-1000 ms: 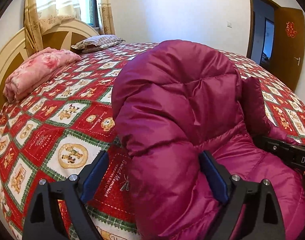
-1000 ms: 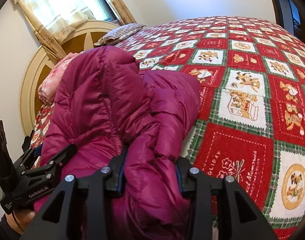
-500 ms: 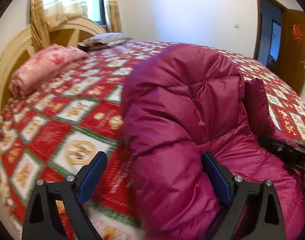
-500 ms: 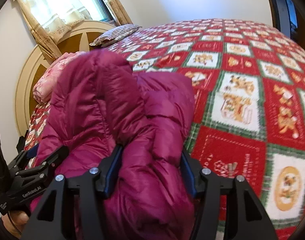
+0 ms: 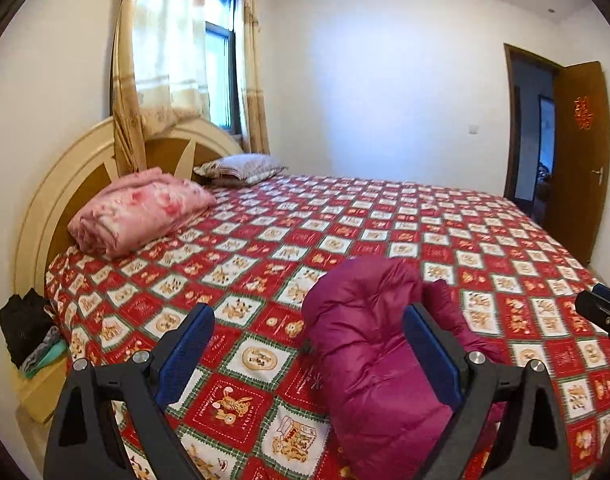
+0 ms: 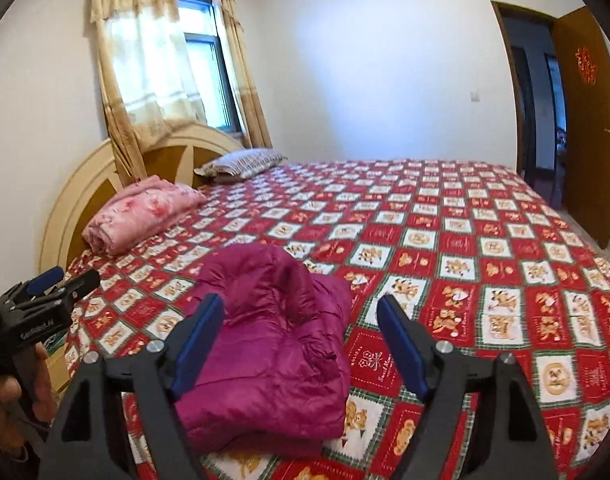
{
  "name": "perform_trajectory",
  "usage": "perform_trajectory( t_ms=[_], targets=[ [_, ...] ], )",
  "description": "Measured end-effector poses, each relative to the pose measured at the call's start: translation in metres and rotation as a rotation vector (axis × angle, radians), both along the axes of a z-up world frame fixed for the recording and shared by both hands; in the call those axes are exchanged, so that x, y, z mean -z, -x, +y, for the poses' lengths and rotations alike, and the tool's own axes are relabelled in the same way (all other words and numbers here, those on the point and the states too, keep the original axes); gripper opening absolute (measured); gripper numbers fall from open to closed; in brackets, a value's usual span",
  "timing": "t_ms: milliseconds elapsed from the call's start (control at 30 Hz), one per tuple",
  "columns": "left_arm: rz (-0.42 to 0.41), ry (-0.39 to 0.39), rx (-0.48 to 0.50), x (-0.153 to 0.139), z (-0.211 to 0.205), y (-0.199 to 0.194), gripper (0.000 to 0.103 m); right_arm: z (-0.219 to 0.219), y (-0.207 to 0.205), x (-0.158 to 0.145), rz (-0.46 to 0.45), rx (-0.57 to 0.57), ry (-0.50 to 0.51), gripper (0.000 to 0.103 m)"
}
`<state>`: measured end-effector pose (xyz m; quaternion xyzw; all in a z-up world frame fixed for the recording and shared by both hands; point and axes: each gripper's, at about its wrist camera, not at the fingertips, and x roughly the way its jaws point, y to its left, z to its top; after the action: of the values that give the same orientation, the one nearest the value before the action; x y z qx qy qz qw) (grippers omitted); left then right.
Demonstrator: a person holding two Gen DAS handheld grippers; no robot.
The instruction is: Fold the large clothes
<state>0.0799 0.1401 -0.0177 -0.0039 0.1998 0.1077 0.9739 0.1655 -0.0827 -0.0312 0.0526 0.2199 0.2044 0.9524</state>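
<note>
Grippers both stand wide and empty: the right gripper, whose jaws have just been opening, has nothing pressed between its pads, and neither has the left gripper. Toward twelve o'clock of the right, the folded magenta down jacket lies on the bed, nearer that hand.

Your left gripper hangs above the bed with its blue-padded jaws spread wide and nothing pressed between them. Below it, the folded magenta quilted down jacket lies bunched on the red, white and green patchwork bedspread. Near the arched wooden headboard you can see a folded pink floral blanket and a striped pillow
</note>
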Motion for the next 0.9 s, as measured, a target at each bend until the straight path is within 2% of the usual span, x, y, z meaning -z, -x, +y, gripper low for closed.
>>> perform_trajectory(
  t_ms=[233,900],
  targets=[
    [-0.021,0.004,0.023,-0.009,-0.007,0.01,0.096,-0.005,0.012,-0.017,-0.037,0.007,-0.01,0.081],
    [-0.008,0.01,0.018,-0.003,-0.006,0.008,0.096,-0.008,0.017,-0.011,-0.017,0.0,-0.03,0.082]
  ],
)
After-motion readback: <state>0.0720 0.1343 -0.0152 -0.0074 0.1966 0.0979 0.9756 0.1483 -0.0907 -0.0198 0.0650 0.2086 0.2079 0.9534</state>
